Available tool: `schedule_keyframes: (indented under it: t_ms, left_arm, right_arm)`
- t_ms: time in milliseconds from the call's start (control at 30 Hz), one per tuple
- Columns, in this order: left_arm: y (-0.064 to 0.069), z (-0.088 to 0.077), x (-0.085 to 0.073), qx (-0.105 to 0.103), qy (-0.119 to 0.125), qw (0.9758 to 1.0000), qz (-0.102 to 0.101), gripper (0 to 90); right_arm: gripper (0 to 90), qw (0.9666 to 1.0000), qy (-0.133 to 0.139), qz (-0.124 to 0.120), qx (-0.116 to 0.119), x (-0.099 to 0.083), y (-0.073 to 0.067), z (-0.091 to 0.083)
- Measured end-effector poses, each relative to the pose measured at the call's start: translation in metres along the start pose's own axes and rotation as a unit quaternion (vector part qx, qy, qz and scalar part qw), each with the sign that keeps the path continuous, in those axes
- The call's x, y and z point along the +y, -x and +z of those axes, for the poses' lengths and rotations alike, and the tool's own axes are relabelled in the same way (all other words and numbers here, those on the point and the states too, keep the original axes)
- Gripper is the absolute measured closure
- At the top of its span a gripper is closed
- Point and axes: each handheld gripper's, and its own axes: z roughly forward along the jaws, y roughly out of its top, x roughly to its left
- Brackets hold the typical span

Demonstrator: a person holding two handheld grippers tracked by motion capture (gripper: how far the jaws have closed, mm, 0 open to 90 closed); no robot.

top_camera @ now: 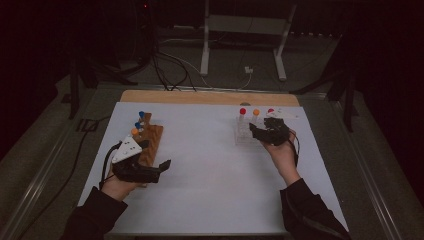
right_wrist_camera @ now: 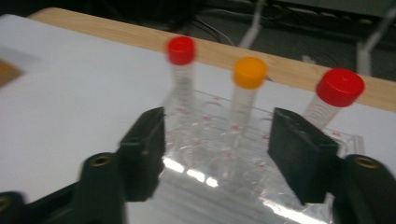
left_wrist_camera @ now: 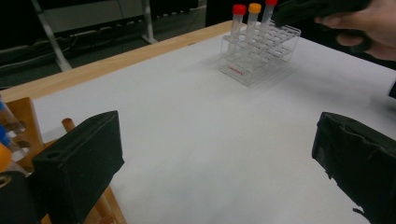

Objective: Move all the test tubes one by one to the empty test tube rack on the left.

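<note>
Presently the right gripper point(right_wrist_camera: 217, 149) is held over the clear rack point(right_wrist_camera: 224, 158), its jaws apart and lined up on the orange-capped tube point(right_wrist_camera: 248, 88), which stands untouched between two red-capped ones. Well left of that rack, the left gripper point(left_wrist_camera: 215, 158) is spread wide and empty beside the wooden stand point(top_camera: 150, 142); no tube has been gripped yet.

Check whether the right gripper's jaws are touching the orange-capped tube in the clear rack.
Apart. In the right gripper view the orange-capped tube stands in the clear rack beyond the right gripper, with gaps either side.
</note>
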Motion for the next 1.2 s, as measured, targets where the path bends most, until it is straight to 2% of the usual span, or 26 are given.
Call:
schedule_keyframes:
  t_ms: [333, 467, 567, 733, 967, 1200]
  left_arm:
    - [-0.002, -0.003, 0.0, 0.002, 0.005, 1.0, -0.004, 2.9]
    - [-0.004, -0.003, 0.0, 0.002, 0.003, 1.0, -0.005, 3.0]
    - [-0.004, -0.003, -0.001, 0.001, 0.003, 1.0, -0.005, 3.0]
    - [-0.004, -0.003, 0.0, 0.003, 0.002, 1.0, -0.007, 3.0]
    - [-0.006, -0.003, -0.001, 0.001, 0.0, 0.9999, -0.012, 3.0]
    - [-0.004, -0.002, 0.0, -0.001, -0.003, 1.0, -0.007, 3.0]
  right_arm:
    - [54.8, 0.9986, -0.035, 0.02, -0.032, 0.006, 0.005, 0.033]
    - [57.4, 0.9979, -0.042, 0.026, -0.043, 0.01, 0.007, 0.041]
    - [60.2, 0.9977, -0.047, 0.02, -0.045, 0.01, 0.006, 0.046]
    - [71.3, 0.9971, -0.048, 0.023, -0.054, 0.011, 0.004, 0.052]
    - [74.3, 0.9968, -0.05, 0.018, -0.06, 0.015, 0.003, 0.05]
    - [74.4, 0.9981, -0.022, 0.004, -0.058, 0.031, 0.001, 0.03]
